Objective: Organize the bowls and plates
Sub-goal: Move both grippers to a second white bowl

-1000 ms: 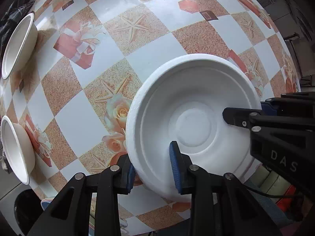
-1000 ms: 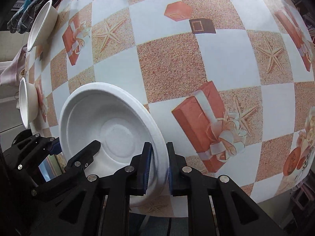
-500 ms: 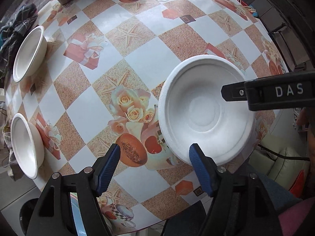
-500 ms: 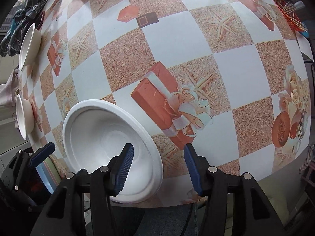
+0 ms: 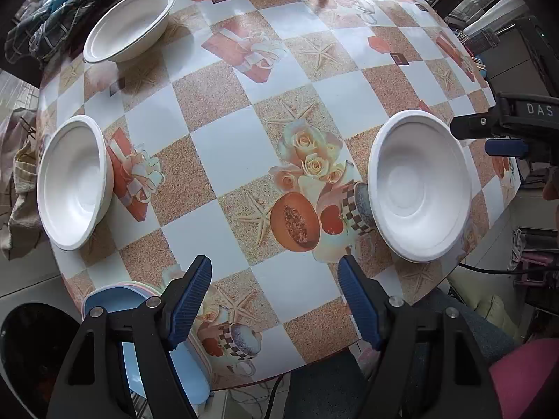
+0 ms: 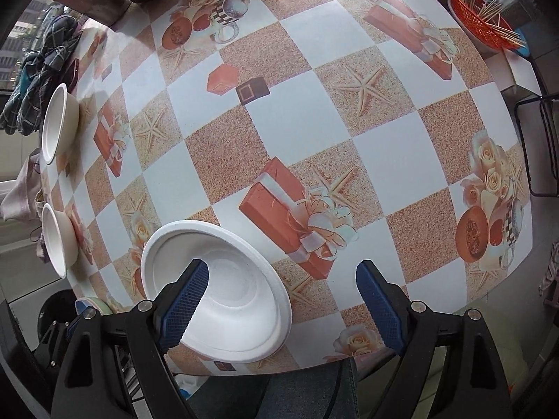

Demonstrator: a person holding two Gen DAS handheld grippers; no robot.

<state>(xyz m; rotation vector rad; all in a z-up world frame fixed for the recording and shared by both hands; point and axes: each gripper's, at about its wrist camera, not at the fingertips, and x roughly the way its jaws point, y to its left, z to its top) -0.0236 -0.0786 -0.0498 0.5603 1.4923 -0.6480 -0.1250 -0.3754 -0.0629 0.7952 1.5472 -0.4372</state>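
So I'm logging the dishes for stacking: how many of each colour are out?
White bowls: 3
Blue plate stack at the table edge, count within it unclear: 1
Total: 4

- A plate (image 5: 419, 188) sits on the bench (image 5: 244, 153) at its near right edge.
- Two bowls (image 5: 75, 181) (image 5: 131, 24) sit along the left edge, well apart.
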